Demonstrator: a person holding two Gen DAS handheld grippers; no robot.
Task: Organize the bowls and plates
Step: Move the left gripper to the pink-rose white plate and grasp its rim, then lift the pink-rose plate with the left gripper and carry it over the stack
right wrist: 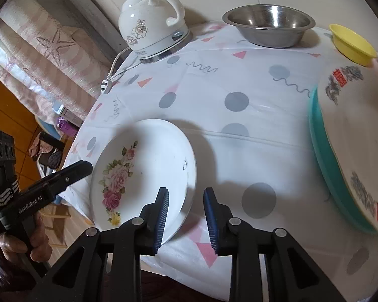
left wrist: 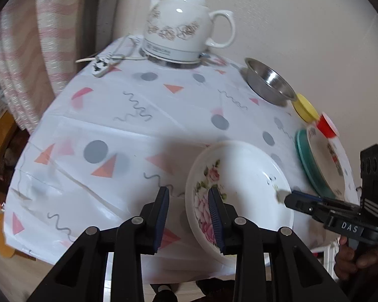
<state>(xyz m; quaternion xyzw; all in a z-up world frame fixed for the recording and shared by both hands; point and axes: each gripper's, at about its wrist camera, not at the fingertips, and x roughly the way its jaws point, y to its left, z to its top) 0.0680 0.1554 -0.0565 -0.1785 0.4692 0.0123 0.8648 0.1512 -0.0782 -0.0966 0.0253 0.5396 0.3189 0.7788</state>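
Observation:
A white plate with pink roses lies flat near the table's front edge. My left gripper is at the plate's left rim. Its jaws stand apart, the rim shows in the gap, and the pads do not press on it. My right gripper is at the opposite rim, also open, with the plate's edge visible between its fingers. To the right a large patterned white plate rests on a teal plate.
At the back stand a steel bowl, a yellow bowl and a red cup. A white kettle with cord and plug sits back left. The tablecloth covers a round table.

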